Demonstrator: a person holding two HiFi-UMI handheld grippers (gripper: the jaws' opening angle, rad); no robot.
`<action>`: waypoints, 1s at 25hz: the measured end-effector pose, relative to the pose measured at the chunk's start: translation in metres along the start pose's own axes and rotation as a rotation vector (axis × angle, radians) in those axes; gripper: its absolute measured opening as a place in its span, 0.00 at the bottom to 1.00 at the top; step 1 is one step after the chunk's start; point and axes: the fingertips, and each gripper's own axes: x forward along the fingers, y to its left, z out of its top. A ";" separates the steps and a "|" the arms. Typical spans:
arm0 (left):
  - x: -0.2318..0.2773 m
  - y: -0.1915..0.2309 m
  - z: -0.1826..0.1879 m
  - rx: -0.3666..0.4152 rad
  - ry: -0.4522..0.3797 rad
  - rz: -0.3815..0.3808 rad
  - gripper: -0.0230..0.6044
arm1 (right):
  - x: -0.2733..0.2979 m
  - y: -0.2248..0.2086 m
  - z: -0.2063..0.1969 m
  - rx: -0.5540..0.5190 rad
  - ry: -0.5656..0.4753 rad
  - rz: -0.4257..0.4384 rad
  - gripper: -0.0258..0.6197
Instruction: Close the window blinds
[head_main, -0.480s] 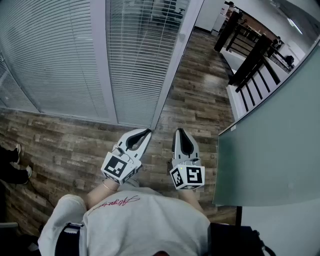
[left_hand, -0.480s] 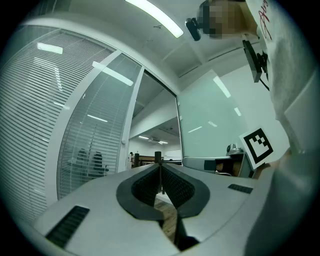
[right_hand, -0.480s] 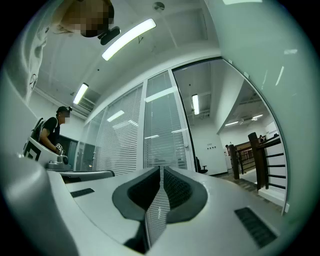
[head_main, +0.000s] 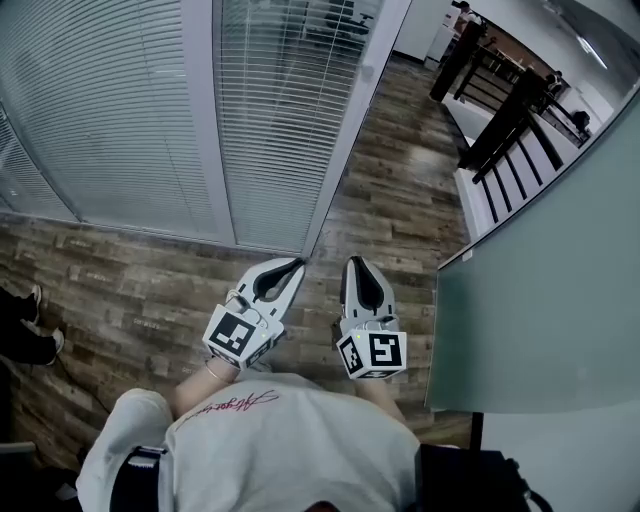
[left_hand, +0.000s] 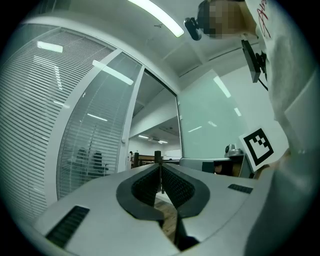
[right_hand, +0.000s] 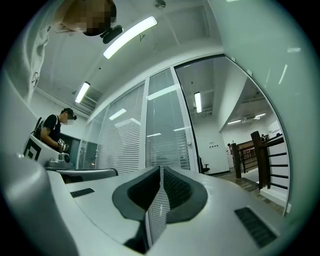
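**Head view:** The left gripper (head_main: 296, 264) and the right gripper (head_main: 355, 261) are held close to the body, side by side over the wood floor (head_main: 400, 190). Each has its jaws pressed together with nothing in them. The window blinds (head_main: 285, 110) hang ahead behind glass, in panels divided by a white frame post (head_main: 203, 130), and they are well out of reach of both grippers. The step in hand looks like the approach, so the first job is to close that gap squarely rather than reaching from here.

**Left gripper view:** The left gripper (left_hand: 160, 168) shows its ribbed pads meeting at the tips, with nothing between them. The narrower panel's blinds (left_hand: 85, 150) let dim shapes of the room beyond show through, so their slats probably stand open. That panel is likely the one to deal with. No cord, wand or knob can be made out with any certainty. It is best to find the control before committing either gripper, and to open the jaws only once they are near it.

**Right gripper view:** The right gripper (right_hand: 161, 171) also has its jaws together and is empty, pointing at the same blinds (right_hand: 165, 140). A thin control will need a centred pinch and a slow, steady turn or pull, because a jerk may slip off it.
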 end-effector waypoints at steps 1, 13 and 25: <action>0.000 0.000 0.000 0.000 0.000 0.001 0.07 | 0.000 0.001 0.000 -0.002 0.001 0.000 0.09; -0.003 0.013 -0.011 -0.004 0.040 -0.002 0.07 | 0.006 -0.008 -0.017 -0.022 0.036 -0.066 0.10; 0.040 0.083 -0.012 -0.005 0.002 0.010 0.07 | 0.086 -0.035 -0.026 -0.011 0.073 -0.090 0.10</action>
